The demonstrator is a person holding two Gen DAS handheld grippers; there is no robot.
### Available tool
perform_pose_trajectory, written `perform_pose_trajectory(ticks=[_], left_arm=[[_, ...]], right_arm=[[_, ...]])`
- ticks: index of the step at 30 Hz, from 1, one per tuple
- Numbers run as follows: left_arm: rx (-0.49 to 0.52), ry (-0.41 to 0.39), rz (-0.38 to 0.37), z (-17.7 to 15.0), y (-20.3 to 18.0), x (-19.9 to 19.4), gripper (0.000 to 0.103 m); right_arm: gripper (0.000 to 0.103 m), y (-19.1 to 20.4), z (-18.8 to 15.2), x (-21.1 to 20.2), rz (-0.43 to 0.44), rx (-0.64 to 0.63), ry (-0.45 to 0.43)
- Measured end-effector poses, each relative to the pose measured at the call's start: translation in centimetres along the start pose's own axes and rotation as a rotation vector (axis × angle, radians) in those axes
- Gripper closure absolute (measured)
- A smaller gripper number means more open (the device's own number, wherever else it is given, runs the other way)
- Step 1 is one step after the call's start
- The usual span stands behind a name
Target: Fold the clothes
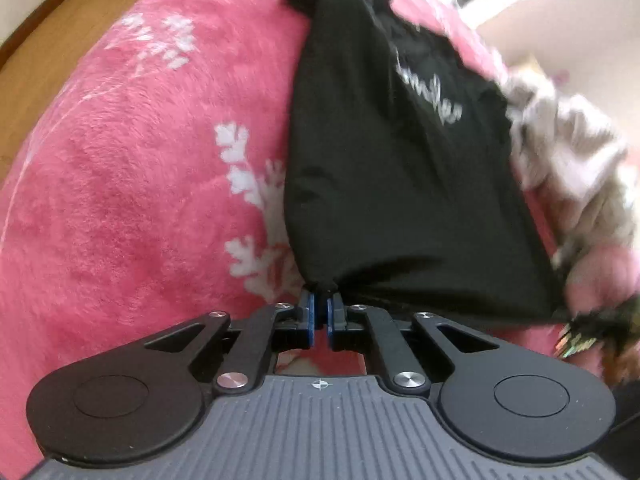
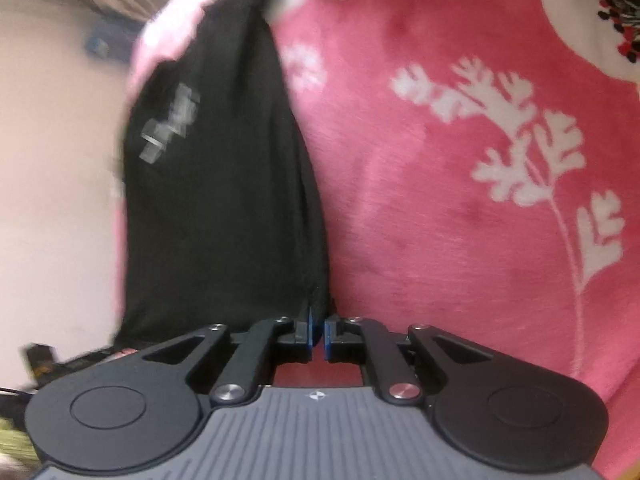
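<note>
Both the left hand-held gripper (image 1: 320,300) and right hand-held gripper (image 2: 318,316) pinch a black garment (image 1: 392,184) over a pink floral blanket (image 1: 132,184).

A black T-shirt (image 1: 384,184) lies stretched lengthwise across a pink fleece blanket (image 1: 132,184) patterned with white leaf sprigs. White script lettering runs across its upper face, blurred in the right wrist view. The cloth tapers to a bunched, knot-like end at the far side and gathers into a pinched corner at the near edge. Its fabric is smooth, with slight creases near the hem. A pale, crumpled garment (image 1: 568,152) lies just beside it.
</note>
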State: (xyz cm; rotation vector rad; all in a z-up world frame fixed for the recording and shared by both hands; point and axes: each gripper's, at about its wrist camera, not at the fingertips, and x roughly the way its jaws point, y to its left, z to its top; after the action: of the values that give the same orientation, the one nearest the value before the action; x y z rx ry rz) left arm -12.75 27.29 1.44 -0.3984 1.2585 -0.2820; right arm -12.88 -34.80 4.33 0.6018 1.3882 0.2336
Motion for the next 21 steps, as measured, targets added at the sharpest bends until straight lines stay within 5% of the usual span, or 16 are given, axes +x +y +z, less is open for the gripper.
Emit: perform_pose_trajectory(ticks=[5,9,15,19,21], left_arm=[[0.106,0.098,0.149,-2.0,1.1,0.2,0.096],[0.097,0.003,0.180,-1.4,1.5,-2.8,0.083],[0.222,-0.084,0.054,1.0,-3.1,-0.8,0.083],[0.405,-0.036,-0.040,0.5,-8.1,3.5,0.082],[0.486,0.022,-0.025,-0.9,-9.3,6.1,0.082]], right_arm=[[0.082,-0.6,-0.9,-2.5,-0.154,-0.087,-0.044],[0.081,0.5,-0.6,-5.0,-0.144,-0.206,-0.197],[0.082,7.4,0.1,-0.8,0.007,-0.556,-0.249],[0.083,11.2,-1.6,4.1,0.117,-0.768,-0.164],[0.085,11.5,-2.9,6.7,0.086,-0.852,-0.071]])
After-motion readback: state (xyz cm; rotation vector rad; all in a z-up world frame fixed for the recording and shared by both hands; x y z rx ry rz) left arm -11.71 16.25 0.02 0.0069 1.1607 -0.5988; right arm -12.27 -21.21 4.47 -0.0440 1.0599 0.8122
